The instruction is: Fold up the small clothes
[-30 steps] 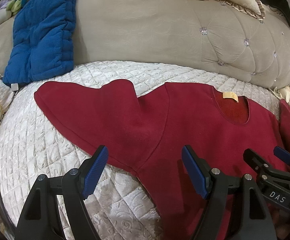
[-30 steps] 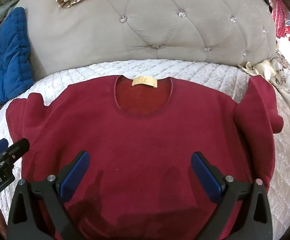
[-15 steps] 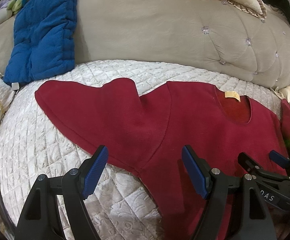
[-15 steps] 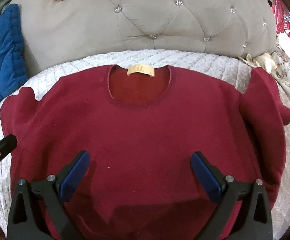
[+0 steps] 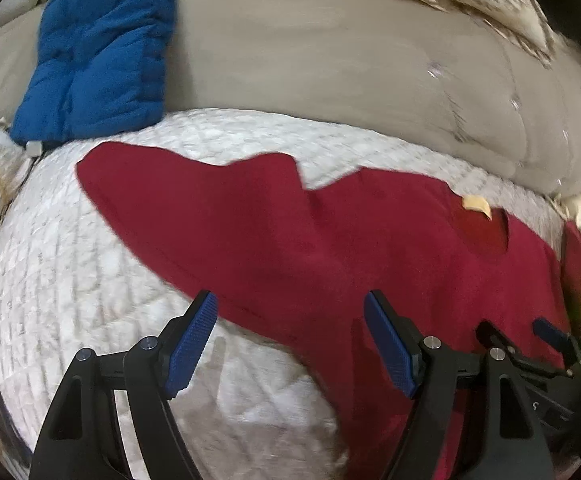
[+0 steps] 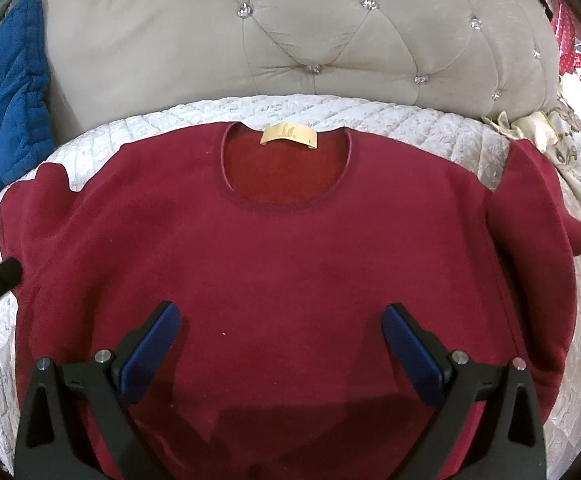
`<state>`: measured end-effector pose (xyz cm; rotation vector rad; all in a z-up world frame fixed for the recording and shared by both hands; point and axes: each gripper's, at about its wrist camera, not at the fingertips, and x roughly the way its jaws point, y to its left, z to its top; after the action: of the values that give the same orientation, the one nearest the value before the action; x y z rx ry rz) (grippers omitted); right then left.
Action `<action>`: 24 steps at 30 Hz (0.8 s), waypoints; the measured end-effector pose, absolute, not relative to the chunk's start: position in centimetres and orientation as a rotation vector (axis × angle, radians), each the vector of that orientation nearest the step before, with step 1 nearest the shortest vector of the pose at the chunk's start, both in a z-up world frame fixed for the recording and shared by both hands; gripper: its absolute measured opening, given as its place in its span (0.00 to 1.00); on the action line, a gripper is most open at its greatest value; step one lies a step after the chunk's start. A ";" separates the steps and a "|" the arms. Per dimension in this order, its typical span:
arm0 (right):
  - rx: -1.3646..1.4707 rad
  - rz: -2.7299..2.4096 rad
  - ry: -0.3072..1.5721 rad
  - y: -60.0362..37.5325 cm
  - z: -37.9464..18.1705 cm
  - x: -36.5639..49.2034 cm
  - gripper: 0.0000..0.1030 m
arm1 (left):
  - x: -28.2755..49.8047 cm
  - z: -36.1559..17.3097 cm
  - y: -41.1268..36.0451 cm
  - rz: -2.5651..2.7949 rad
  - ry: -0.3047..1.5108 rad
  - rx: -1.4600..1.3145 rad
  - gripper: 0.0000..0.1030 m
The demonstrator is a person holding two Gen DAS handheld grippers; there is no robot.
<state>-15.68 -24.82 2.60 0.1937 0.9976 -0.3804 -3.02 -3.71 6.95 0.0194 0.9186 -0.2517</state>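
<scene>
A red sweater (image 6: 282, 264) lies flat on the white quilt (image 6: 410, 120), its neck on the far side (a tan label (image 6: 288, 135) shows there). The left gripper (image 5: 290, 340) hangs over the left sleeve, jaws wide apart and holding nothing. The right gripper (image 6: 280, 344) hangs over the middle, jaws apart too.

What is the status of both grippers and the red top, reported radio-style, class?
Left gripper open, empty, over the top's left edge. Right gripper open, empty, above the body. Red top lies flat, neck up, sleeves partly folded in. Nothing blocking.
</scene>
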 end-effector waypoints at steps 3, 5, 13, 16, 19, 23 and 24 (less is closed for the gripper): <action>0.193 -0.379 1.003 -24.8 2.4 -15.6 1.00 | -1.3 7.8 -0.8 -0.209 0.922 -0.035 0.55; 0.191 -0.379 1.002 -24.8 2.4 -15.5 1.00 | 0.6 8.0 2.0 -0.138 0.933 -0.087 0.55; 0.228 -0.359 0.986 -25.2 2.4 -15.8 1.00 | 10.4 4.6 10.0 0.094 1.010 -0.220 0.54; 0.233 -0.356 0.986 -25.3 2.3 -15.8 1.00 | 13.3 3.0 12.6 0.176 1.003 -0.260 0.50; 0.235 -0.353 0.984 -25.3 2.2 -15.9 1.00 | 15.2 1.9 13.9 0.171 1.004 -0.349 0.45; 0.234 -0.351 0.988 -25.4 2.1 -15.9 1.00 | 16.9 1.2 13.6 0.164 0.947 -0.346 0.21; 0.233 -0.352 0.988 -25.4 2.1 -15.9 1.00 | 17.2 1.1 13.5 0.157 0.945 -0.344 0.12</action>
<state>-15.87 -25.37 2.07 0.2325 0.9879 -0.3518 17.23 13.52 1.07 -0.3443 0.9453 0.1569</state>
